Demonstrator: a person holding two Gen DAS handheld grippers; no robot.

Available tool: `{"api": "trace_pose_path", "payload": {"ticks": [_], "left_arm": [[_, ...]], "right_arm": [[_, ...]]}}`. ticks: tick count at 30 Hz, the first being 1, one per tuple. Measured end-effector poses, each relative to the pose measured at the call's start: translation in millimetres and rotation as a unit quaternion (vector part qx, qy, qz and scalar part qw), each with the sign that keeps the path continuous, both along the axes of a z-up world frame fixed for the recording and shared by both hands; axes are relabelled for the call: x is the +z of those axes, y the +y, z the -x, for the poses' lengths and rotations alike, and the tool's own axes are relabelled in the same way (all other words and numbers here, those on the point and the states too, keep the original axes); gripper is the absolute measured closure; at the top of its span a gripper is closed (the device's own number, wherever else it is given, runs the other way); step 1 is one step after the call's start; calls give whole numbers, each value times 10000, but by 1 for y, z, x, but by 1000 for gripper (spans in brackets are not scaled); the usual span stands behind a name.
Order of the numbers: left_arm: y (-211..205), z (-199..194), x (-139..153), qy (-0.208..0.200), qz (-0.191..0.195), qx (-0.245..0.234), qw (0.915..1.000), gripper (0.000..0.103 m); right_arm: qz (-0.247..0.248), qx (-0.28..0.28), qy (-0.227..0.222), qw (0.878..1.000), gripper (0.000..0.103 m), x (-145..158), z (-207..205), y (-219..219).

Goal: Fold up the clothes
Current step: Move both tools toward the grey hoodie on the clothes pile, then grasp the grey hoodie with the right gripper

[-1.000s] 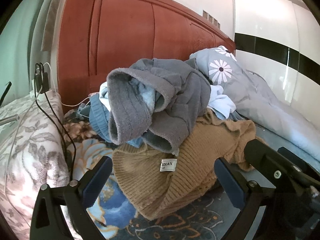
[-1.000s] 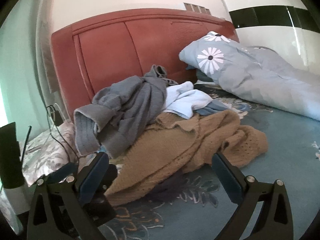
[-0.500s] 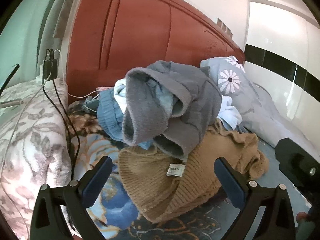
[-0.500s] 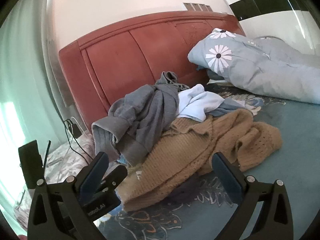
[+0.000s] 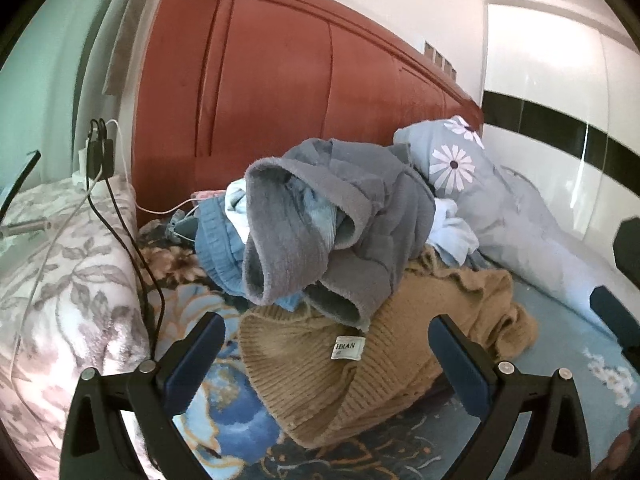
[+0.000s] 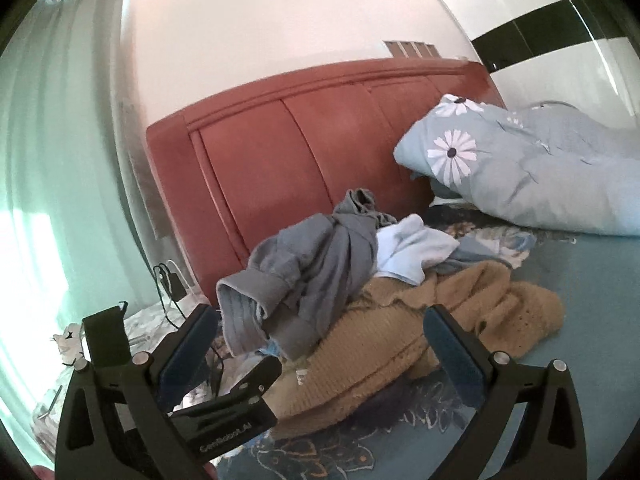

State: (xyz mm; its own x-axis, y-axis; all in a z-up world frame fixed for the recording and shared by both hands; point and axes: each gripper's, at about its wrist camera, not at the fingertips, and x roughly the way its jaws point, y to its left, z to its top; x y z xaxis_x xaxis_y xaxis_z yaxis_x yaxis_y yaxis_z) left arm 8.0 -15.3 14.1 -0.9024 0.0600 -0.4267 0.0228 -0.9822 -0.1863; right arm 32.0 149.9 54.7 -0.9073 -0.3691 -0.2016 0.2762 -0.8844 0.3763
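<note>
A heap of clothes lies on the bed by the headboard. A grey fleece top [image 5: 344, 232] [image 6: 316, 276] sits on top, over a tan knit sweater [image 5: 352, 376] [image 6: 420, 340] with a white label [image 5: 349, 347]. A blue knit piece [image 5: 218, 252] and a pale blue garment [image 6: 412, 252] poke out of the pile. My left gripper [image 5: 326, 354] is open, just short of the sweater's near edge. My right gripper [image 6: 320, 344] is open too, hovering in front of the pile. The left gripper's body [image 6: 236, 408] shows at lower left of the right wrist view.
A red-brown headboard [image 5: 280, 88] stands behind the pile. A blue-grey daisy-print duvet [image 6: 520, 176] lies at right. A floral pillow [image 5: 60, 280] with chargers and cables [image 5: 120, 216] is at left. Blue floral bedsheet [image 6: 580, 400] stretches to the right of the clothes.
Both grippers have risen and tilted upward, so the pile sits lower in each view and more wall shows. The left gripper has drifted left of the pile. Both stay open.
</note>
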Motion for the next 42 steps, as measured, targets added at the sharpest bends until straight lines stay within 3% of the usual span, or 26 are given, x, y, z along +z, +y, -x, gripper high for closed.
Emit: {"api": "trace_pose_path", "payload": {"ticks": [6, 11, 22, 29, 31, 34, 37, 39, 42], "left_arm": [[-5, -4, 1, 130, -3, 88, 9999, 0], [-7, -4, 0, 83, -53, 35, 9999, 0], [-16, 0, -2, -118, -321, -211, 9992, 0], [-24, -7, 4, 100, -324, -175, 9993, 0], [-30, -6, 3, 62, -411, -181, 9990, 0], [-37, -4, 2, 6, -510, -152, 9986, 0], [-43, -3, 0, -27, -445, -53, 9990, 0], [-49, -2, -1, -49, -501, -9, 9987, 0], [-59, 0, -4, -133, -620, 89, 9979, 0]], "right_arm": [[111, 301, 65, 9995, 0, 6, -2, 5], [-153, 252, -60, 9995, 0, 1, 0, -2], [61, -10, -907, 9959, 0, -19, 19, 6], [221, 68, -696, 9973, 0, -23, 21, 4], [0, -20, -672, 9977, 0, -22, 23, 0], [-867, -175, -618, 9942, 0, -12, 32, -19], [-1874, 96, -457, 9812, 0, 3, 44, -49], [-2540, 304, -307, 9662, 0, 15, 55, -74], [-2670, 577, -338, 9614, 0, 22, 77, -93]]}}
